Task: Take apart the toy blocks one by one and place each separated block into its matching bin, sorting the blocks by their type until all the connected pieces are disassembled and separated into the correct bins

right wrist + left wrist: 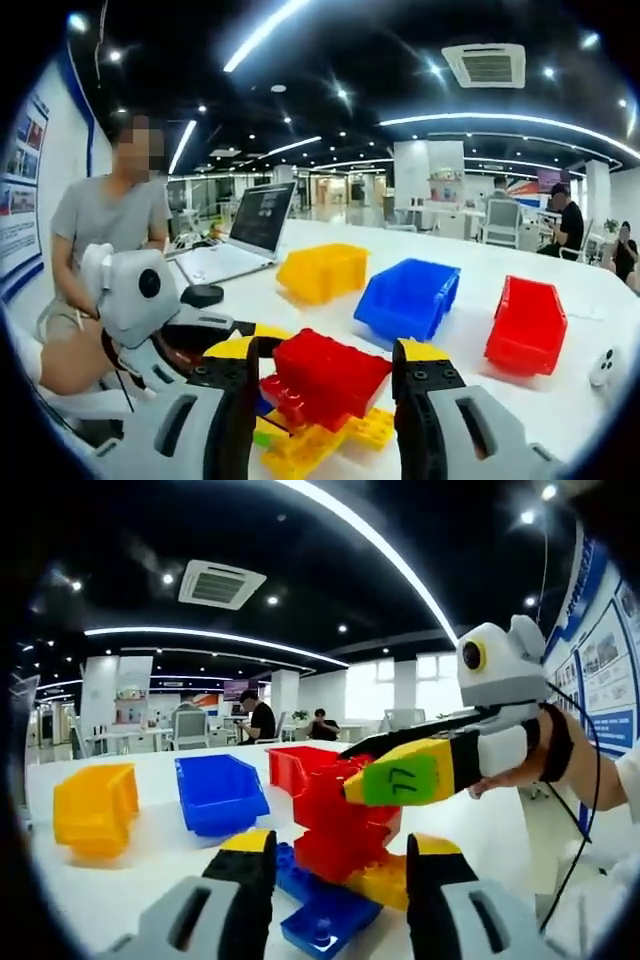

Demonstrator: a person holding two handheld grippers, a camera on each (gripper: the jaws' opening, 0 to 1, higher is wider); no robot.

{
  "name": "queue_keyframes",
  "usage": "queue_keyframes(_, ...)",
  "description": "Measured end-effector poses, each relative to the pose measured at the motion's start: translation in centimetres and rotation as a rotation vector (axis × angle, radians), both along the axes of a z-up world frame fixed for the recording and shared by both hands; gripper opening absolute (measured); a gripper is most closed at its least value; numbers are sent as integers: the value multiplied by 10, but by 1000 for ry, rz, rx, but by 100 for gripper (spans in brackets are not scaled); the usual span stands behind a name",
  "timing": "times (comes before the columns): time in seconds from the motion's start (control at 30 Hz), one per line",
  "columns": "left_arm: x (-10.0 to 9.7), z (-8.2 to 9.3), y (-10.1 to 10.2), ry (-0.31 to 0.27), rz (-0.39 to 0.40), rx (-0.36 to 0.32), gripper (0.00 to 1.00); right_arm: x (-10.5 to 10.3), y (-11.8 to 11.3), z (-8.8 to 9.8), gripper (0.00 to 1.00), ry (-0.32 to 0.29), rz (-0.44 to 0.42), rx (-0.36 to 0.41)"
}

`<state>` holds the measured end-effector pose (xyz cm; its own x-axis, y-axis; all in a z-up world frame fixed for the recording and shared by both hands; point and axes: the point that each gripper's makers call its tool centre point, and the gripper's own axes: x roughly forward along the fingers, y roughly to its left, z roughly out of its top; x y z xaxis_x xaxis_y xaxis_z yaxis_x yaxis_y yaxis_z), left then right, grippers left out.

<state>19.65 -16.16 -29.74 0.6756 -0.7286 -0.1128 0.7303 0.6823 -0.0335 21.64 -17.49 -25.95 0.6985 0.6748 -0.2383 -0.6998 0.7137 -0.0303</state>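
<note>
A: What stood in the bins?
B: In the right gripper view the yellow bin (pixel 322 270), blue bin (pixel 409 296) and red bin (pixel 527 322) sat in a row on the white bench (pixel 480 262), each tipped with its mouth away from the camera, so I could not tell what lay inside. In the left gripper view the same yellow bin (pixel 95 808) and blue bin (pixel 220 791) showed open mouths with nothing visible in them; the red bin (pixel 292 765) was half hidden behind the blocks.
A: And the block cluster?
B: Held up over the bench between both tools. The right hand-held gripper (pixel 323 380) had its jaws closed against a red block (pixel 331 374) atop the block cluster (pixel 322 432). The left hand-held gripper (pixel 339 865) gripped the cluster (pixel 340 860) lower down, at its blue and yellow pieces.
A: Anything one view had alone?
B: The right gripper view caught an open laptop (pixel 250 233) and a seated person in grey (pixel 108 225); the left gripper view caught wall posters (pixel 608 655).
</note>
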Motion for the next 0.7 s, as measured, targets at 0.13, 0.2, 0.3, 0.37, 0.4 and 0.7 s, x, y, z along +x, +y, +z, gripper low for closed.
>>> queue_keyframes(0.13, 0, -4, -7, 3, -10, 5, 50, 1, 1, -5, 53, -31, -6, -41)
queue_keyframes(0.2, 0, -4, -10, -1, -12, 6, 50, 1, 0, -4, 51, -19, -18, -20)
queue_keyframes(0.3, 2, -2, -9, -7, -3, -5, 47, -1, -1, -3, 50, -18, -19, -18)
queue_keyframes(0.37, 3, -1, -9, -7, 2, -13, 47, -2, -3, -3, 50, -17, -23, -17)
queue_keyframes(0.4, 3, -2, -10, -7, 0, -13, 46, -5, -3, -2, 50, -15, -22, -17)
queue_keyframes(0.7, 1, -1, -11, -19, -7, -6, 46, -3, -6, -3, 49, 41, -36, 20)
